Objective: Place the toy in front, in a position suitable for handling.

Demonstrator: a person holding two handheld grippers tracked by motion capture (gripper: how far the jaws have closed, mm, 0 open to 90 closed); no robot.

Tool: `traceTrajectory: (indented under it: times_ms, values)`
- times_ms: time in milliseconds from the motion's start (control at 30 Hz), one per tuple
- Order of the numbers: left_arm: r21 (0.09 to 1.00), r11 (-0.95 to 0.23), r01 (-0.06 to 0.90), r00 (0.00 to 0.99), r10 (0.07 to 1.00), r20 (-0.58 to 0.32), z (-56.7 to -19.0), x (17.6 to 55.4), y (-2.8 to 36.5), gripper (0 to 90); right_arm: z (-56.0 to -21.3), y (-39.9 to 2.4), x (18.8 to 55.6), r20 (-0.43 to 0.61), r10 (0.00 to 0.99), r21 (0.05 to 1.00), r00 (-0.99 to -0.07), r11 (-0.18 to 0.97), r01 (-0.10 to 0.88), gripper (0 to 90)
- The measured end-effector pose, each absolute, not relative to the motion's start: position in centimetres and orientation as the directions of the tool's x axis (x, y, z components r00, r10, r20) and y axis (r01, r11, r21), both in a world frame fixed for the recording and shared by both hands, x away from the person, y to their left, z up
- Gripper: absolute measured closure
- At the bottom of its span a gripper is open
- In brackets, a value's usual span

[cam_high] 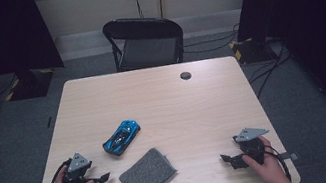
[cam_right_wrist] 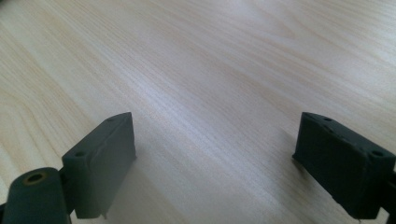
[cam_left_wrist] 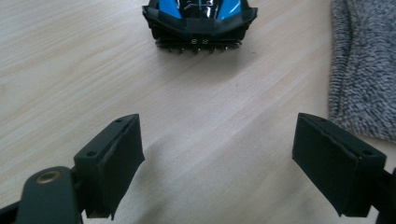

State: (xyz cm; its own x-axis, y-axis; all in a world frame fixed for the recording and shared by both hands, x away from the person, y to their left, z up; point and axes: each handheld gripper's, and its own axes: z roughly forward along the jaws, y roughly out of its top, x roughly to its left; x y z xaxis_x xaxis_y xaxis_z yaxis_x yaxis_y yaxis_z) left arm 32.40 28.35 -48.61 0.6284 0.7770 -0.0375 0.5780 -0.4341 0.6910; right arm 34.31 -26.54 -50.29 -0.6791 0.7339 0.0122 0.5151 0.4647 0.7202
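Observation:
A blue and black toy car (cam_high: 122, 137) sits on the wooden table (cam_high: 167, 96), left of centre. Just in front of it lies a grey knitted cloth (cam_high: 147, 174). My left gripper (cam_high: 101, 180) rests near the table's front left corner, open, with nothing between its jaws. In the left gripper view the toy car (cam_left_wrist: 199, 24) is straight ahead at the top and the cloth (cam_left_wrist: 364, 65) lies at the right edge. My right gripper (cam_high: 228, 159) rests near the front right corner, open and empty. The right gripper view has bare tabletop between the right gripper's fingertips (cam_right_wrist: 215, 163).
A black folding chair (cam_high: 146, 41) stands behind the table's far edge. A round cable hole (cam_high: 185, 75) sits near the far edge. Cables run on the grey carpet at the right. Dark curtains hang at both sides.

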Motion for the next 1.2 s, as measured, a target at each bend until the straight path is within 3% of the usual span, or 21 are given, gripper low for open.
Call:
traceTrajectory:
  times_ms: [633,1200]
  values:
    - [0.719,-0.396,0.571,0.612,0.789,-0.051,-48.0,32.6,28.6,16.0,-50.3,-26.5,34.3,0.013,0.733,0.720,-0.680,0.465,0.515,11.4]
    - [0.721,-0.358,0.594,0.583,0.809,-0.079,-47.2,35.1,27.7,15.8,-50.3,-26.5,34.3,0.013,0.733,0.720,-0.680,0.465,0.515,11.4]
